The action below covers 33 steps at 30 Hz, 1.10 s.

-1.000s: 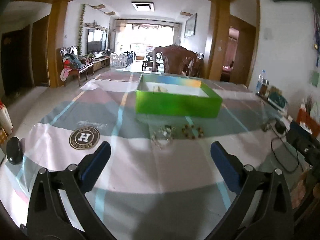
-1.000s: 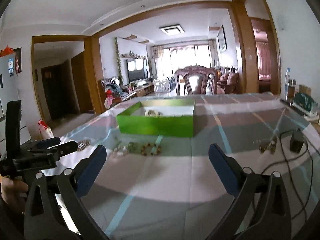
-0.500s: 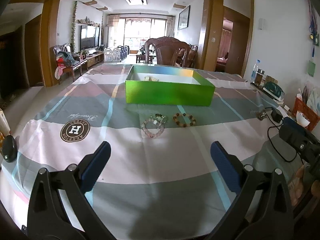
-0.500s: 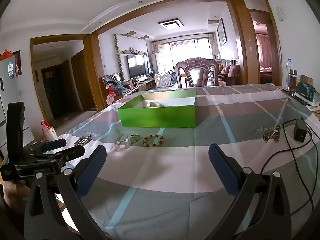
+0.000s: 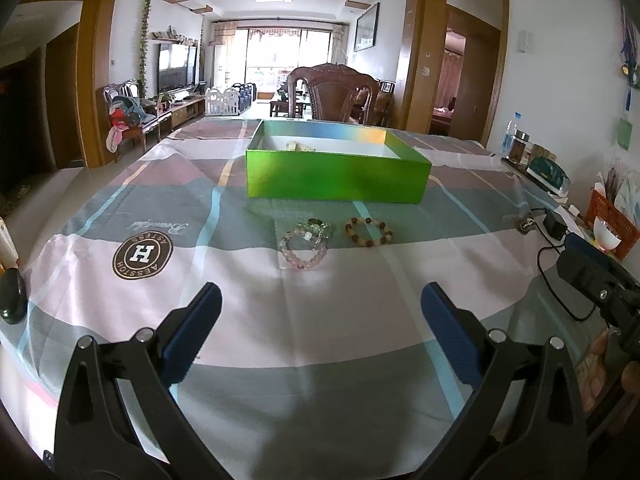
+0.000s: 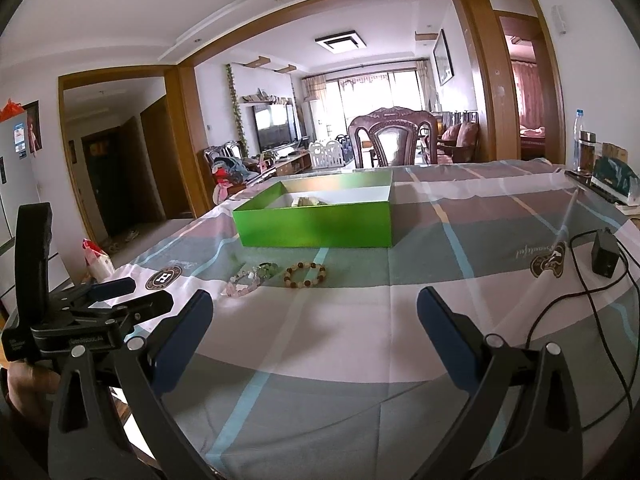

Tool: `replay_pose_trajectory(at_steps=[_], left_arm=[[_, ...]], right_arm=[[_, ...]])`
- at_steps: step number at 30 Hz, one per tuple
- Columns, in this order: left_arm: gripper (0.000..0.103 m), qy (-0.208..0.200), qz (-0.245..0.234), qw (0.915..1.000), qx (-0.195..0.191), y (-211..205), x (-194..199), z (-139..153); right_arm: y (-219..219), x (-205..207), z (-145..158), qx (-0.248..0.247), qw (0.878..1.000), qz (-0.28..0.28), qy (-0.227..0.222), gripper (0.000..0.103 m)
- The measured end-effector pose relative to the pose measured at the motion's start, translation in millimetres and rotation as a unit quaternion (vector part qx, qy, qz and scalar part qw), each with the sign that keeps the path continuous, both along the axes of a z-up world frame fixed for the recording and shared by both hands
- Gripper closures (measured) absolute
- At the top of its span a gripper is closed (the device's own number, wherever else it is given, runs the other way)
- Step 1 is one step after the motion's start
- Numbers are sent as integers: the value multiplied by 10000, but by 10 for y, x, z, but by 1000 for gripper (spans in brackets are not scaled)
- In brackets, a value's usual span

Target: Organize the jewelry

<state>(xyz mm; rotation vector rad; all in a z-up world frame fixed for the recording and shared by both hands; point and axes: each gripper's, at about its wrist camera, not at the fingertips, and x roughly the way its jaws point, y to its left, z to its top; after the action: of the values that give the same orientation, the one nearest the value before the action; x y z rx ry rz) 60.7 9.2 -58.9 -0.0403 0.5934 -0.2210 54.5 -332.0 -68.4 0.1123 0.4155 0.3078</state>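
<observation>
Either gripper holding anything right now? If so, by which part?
Nothing held. Left gripper and right gripper both have jaws wide open above the tablecloth; the pink bracelet and brown bracelet lie untouched before the green box.

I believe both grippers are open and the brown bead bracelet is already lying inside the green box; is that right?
Not quite. Both grippers, left gripper and right gripper, are open, but the brown bead bracelet lies on the tablecloth in front of the green box, beside the pink bracelet. The left wrist view shows it.

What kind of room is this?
Most likely a family home's dining area: a cloth-covered table, a carved wooden chair behind it, and a television in the living room beyond.
</observation>
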Motion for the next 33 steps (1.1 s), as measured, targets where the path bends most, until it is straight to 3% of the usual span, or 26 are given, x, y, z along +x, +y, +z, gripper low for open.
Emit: replay_pose_trajectory(at_steps=[12,21,26,32,33], left_arm=[[4,63,-10,10000,9,-1,61,-40],[4,90,213,9997,-104,167,144,-55],[4,81,404,9991,-105,334,144,-43],[4,134,560,9982,-171,550,166,-53],[4,141,575,9981,-181,569,174,-58]], right_arm=[[6,52,-9,-22,10000,38,88,3],[464,812,116,-386,9905,982,886,6],[1052,1380,-70,-1103,9772,1370,1190,24],[1361,1860,-395,-1460,9627,1421,1781,48],[1374,1894,-433,-1455,9619,1410,1837,56]])
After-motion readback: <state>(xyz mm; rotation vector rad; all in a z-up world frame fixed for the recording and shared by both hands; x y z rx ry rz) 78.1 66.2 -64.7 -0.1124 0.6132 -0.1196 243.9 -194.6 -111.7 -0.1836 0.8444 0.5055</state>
